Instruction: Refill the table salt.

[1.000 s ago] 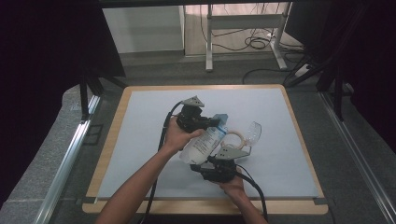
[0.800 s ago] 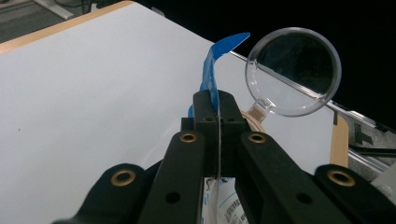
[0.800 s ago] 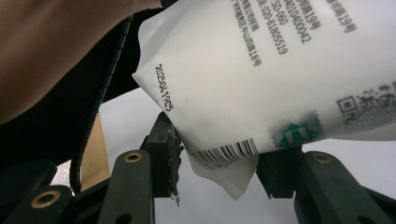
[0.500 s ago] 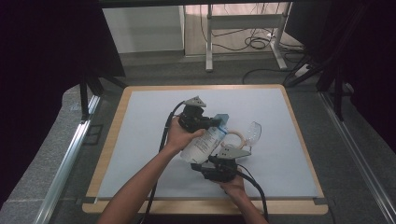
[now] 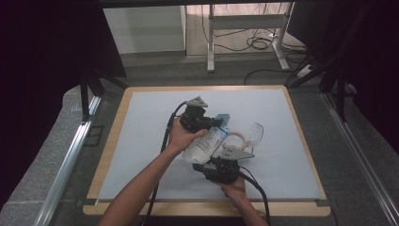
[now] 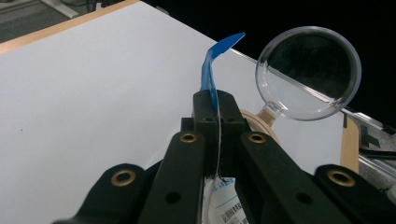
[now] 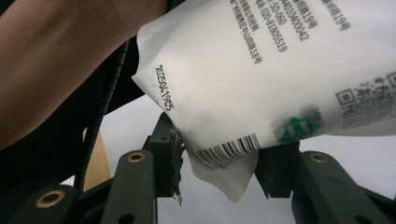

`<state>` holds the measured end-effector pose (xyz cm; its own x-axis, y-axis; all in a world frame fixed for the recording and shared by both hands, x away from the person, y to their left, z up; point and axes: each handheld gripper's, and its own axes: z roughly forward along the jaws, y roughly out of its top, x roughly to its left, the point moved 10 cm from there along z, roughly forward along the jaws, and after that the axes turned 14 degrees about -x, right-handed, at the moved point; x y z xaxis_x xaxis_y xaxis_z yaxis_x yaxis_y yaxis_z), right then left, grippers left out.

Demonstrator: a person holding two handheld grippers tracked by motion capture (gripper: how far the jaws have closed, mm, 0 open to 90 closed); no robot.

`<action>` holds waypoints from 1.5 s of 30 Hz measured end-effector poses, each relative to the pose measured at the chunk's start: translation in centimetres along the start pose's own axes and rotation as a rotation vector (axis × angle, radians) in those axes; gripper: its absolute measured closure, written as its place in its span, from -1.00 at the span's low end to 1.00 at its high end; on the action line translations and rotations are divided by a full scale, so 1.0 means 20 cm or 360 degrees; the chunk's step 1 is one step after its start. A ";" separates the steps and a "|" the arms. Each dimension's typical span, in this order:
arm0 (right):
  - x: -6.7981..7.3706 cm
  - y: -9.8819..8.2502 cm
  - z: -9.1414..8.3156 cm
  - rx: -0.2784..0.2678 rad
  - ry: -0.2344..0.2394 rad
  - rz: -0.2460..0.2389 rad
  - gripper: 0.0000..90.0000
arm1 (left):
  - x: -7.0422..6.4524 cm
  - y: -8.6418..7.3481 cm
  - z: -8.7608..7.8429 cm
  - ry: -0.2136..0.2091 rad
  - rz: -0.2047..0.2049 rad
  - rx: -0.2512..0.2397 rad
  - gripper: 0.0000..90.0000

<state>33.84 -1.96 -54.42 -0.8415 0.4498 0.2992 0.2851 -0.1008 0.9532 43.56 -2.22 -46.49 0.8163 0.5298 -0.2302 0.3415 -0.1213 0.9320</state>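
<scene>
White plastic pouch (image 5: 207, 147) held off the table between both grippers, tilted, over the middle of the mat. Soft, flexible film, matte white, bulging so something fills it, contents hidden by the opaque film. Printed black text, a date code, a barcode, a QR code and a small green mark visible in the right gripper view (image 7: 280, 74).

Left gripper (image 5: 214, 123) jaws pressed together on the pouch's upper edge, pinching thin film and a blue strip (image 6: 211, 74) that sticks up past the jaw tips, curled and glossy; in the high view it sits at the top of the pouch (image 5: 222, 117). Left hand (image 5: 181, 136) wraps the gripper body.

Right gripper (image 5: 211, 162) grips the pouch's lower corner: its jaws stand partly apart with the barcode corner between them, the film crumpled there, the pads against it on both sides. The jaws have just been closing slightly. Right hand (image 5: 233, 186) below, near the table's front edge.

Round clear lens with a clear plastic rim (image 6: 308, 72) lies on the mat just right of the pouch, joined to a tan ring (image 5: 236, 140), smooth, wood-coloured. Lens in the high view (image 5: 254, 133).

Mat (image 5: 141, 141) pale blue-white, flat, smooth. Table (image 5: 115, 136) has a light wooden border.
</scene>
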 end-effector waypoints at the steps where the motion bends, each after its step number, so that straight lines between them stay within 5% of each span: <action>1: 0.00 0.00 0.00 -0.0004 0.0007 0.0006 0.27 | 0.00 0.00 0.00 -0.0004 0.0000 0.0000 0.99; 10: -0.01 0.02 -0.02 -0.0025 -0.0004 0.0033 0.29 | 0.00 0.02 0.02 -0.0021 0.0012 0.0008 0.99; 18: -0.02 0.02 -0.02 -0.0045 -0.0110 0.0030 0.30 | 0.00 0.01 0.05 -0.0021 0.0017 0.0019 0.99; 26: -0.02 0.03 -0.03 -0.0076 -0.0086 0.0100 0.32 | 0.02 0.01 0.06 -0.0015 0.0017 0.0049 0.99; 45: -0.03 0.04 -0.02 -0.0079 -0.0147 0.0081 0.33 | 0.00 0.03 0.09 -0.0041 0.0019 0.0071 0.99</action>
<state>34.37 -2.74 -53.86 -0.7800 0.5227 0.3441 0.3012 -0.1683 0.9386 44.49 -3.79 -46.41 0.8319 0.5064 -0.2268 0.3516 -0.1649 0.9215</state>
